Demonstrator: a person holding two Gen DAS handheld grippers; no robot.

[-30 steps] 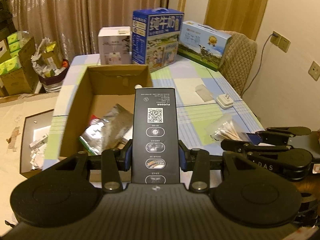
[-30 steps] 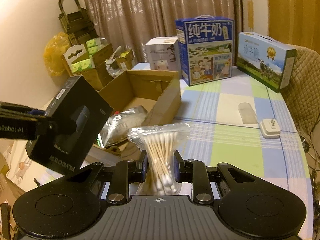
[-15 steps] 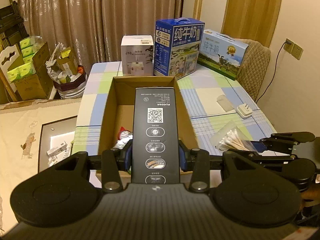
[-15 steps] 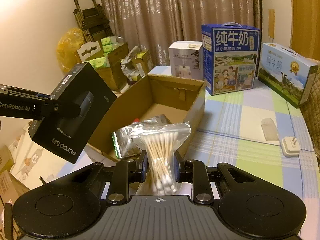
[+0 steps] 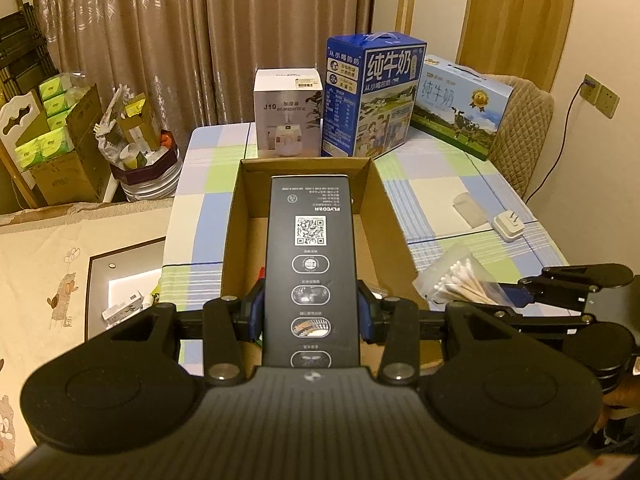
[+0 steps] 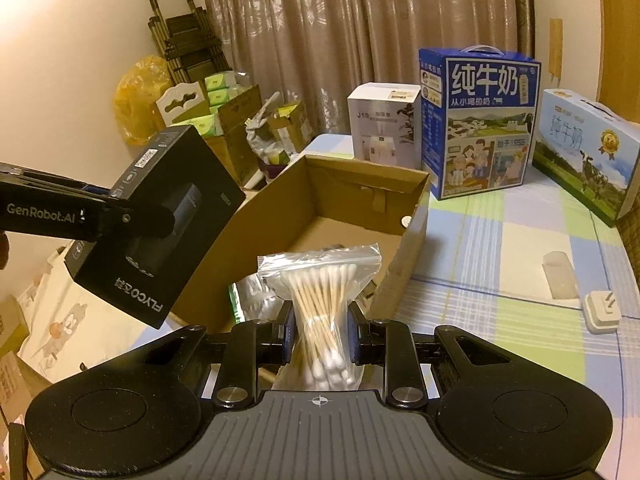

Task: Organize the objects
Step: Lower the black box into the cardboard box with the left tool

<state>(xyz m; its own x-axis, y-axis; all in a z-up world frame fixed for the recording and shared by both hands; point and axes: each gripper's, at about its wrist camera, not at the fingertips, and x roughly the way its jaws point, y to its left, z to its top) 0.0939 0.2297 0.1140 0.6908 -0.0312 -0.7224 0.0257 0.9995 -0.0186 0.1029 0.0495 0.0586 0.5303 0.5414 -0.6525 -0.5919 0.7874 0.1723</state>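
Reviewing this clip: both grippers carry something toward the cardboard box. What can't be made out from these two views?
- Cardboard box floor: left wrist view, mostly hidden behind the black carton in the left gripper.
- Silver pouch in the box: right wrist view, largely covered by the bag of cotton swabs in the right gripper.
- Small print on the black carton: too small to read.
- Person's hands: almost wholly outside both frames.

Warm dim light — brown curtains (image 5: pixel 200 40), cream wall (image 6: pixel 60 60), checked table (image 5: pixel 440 184), quilted chair (image 5: pixel 524 128).
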